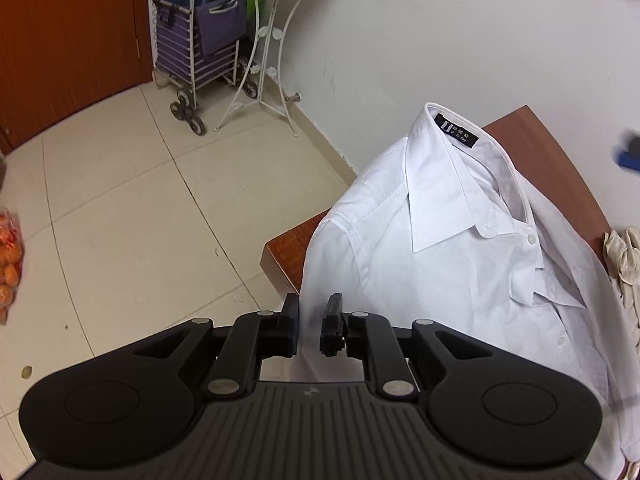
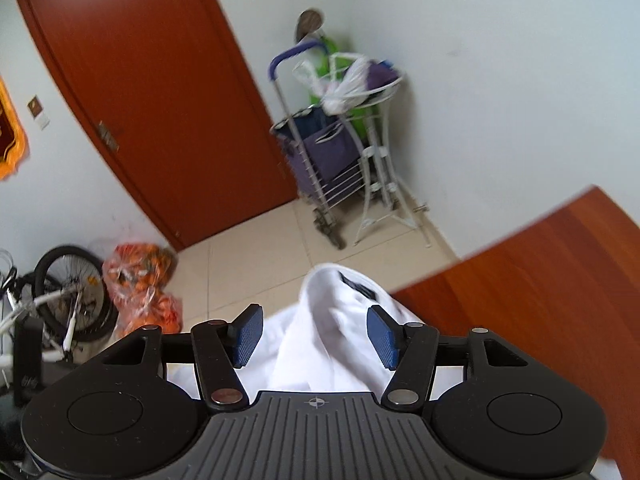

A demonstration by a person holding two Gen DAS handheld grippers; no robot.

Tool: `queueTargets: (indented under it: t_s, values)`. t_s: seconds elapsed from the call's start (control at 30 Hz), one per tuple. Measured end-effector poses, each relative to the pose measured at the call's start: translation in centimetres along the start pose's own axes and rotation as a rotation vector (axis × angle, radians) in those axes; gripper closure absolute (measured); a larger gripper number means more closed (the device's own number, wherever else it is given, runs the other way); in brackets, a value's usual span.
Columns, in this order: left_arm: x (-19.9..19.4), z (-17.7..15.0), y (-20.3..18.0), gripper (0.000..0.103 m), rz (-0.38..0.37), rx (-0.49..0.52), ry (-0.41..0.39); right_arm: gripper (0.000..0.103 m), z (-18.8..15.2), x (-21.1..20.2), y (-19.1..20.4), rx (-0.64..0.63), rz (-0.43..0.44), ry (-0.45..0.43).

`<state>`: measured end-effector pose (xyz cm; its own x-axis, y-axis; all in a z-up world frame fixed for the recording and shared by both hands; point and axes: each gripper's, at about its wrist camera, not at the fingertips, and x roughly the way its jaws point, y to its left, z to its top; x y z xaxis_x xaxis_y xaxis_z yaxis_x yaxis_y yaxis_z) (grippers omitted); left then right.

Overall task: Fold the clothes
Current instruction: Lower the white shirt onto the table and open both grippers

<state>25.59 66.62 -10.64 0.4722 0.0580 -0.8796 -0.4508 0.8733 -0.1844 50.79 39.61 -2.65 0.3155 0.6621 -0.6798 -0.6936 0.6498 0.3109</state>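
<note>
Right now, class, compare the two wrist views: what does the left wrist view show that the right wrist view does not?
Only the left wrist view: the shirt's buttoned collar front and a cream cloth at the table's right edge. Only the right wrist view: a bicycle and the whole door. Both: the white shirt, wooden table, shopping trolley, white metal stand and bag of oranges.

Pale tiled floor (image 1: 132, 200) meets white walls (image 1: 440, 32); a reddish-brown door (image 2: 152, 92) stands shut; a purple shopping trolley (image 1: 200, 44) sits beside a white wire stand (image 1: 272, 52); a bicycle (image 2: 60, 300) leans near bagged oranges (image 2: 140, 280).
</note>
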Motion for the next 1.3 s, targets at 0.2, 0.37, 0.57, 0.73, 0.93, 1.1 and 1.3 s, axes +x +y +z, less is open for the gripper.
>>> queueTargets:
  t_s: [0.2, 0.37, 0.57, 0.73, 0.93, 1.1, 1.3]
  values:
    - [-2.2, -0.3, -0.4, 0.078, -0.004, -0.007, -0.061, 0.043, -5.9, -8.7, -2.7, 0.08, -0.087, -0.06]
    - [-3.0, 0.7, -1.7, 0.073, -0.04, 0.041, -0.105, 0.042, -11.2, -15.7, -3.4, 0.161, -0.193, -0.1]
    - [-4.0, 0.0, -6.1, 0.069, -0.13, 0.14, -0.132, 0.042, -18.4, -23.6, -4.0, 0.298, -0.342, -0.154]
    - [-4.3, -2.7, -10.0, 0.064, -0.23, 0.216, -0.131, 0.042, -24.3, -29.5, -4.3, 0.394, -0.445, -0.163]
    - [-5.2, -8.4, -14.3, 0.054, -0.317, 0.325, -0.112, 0.042, -31.5, -33.7, -5.4, 0.49, -0.487, -0.148]
    - [-6.3, -14.0, -16.5, 0.051, -0.32, 0.362, -0.097, 0.042, -36.8, -33.9, -7.6, 0.549, -0.473, -0.102]
    - [-7.3, -20.3, -18.5, 0.047, -0.319, 0.386, -0.092, 0.042, -40.6, -32.4, -9.6, 0.573, -0.409, -0.064]
